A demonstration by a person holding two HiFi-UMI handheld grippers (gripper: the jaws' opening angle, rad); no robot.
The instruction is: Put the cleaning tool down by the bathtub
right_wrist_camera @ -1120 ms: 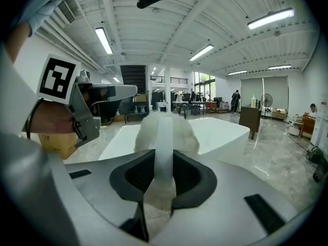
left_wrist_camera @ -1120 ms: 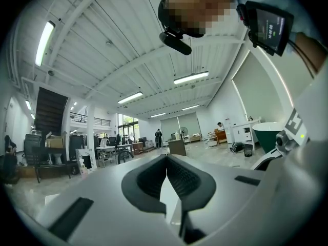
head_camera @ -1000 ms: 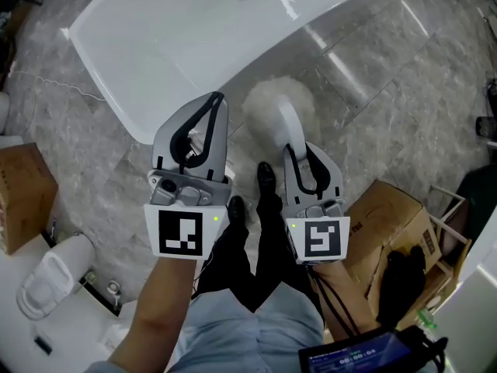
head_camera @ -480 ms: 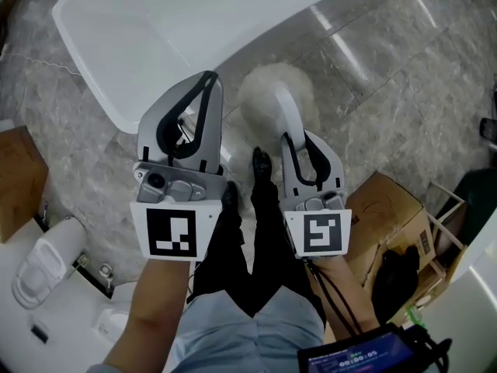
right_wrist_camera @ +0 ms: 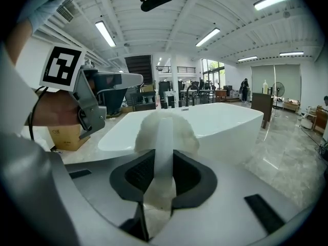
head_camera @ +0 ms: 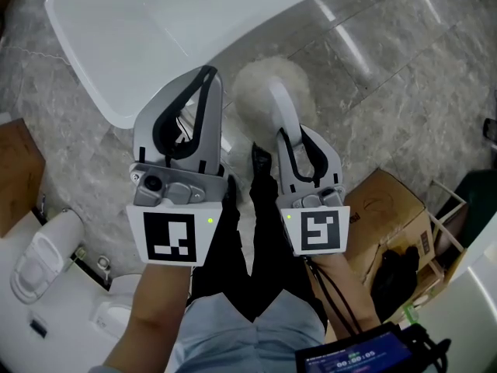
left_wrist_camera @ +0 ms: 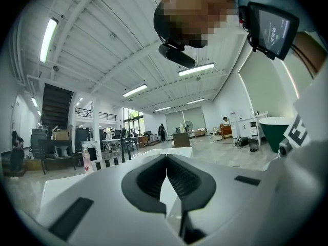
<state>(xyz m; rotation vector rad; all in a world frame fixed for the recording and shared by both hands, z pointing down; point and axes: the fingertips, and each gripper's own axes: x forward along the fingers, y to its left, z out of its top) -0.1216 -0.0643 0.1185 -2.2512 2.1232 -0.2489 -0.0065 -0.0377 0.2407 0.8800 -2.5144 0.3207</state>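
Right gripper (head_camera: 290,137): fingers are closed on the white handle of the cleaning tool (head_camera: 264,92), and the handle is clamped between the pads. The tool's fluffy white head is held over the grey marble floor (head_camera: 380,92), just beside the white bathtub (head_camera: 132,29). Contact with the floor cannot be determined. Left gripper (head_camera: 206,74): fingers are pressed together and nothing is held.
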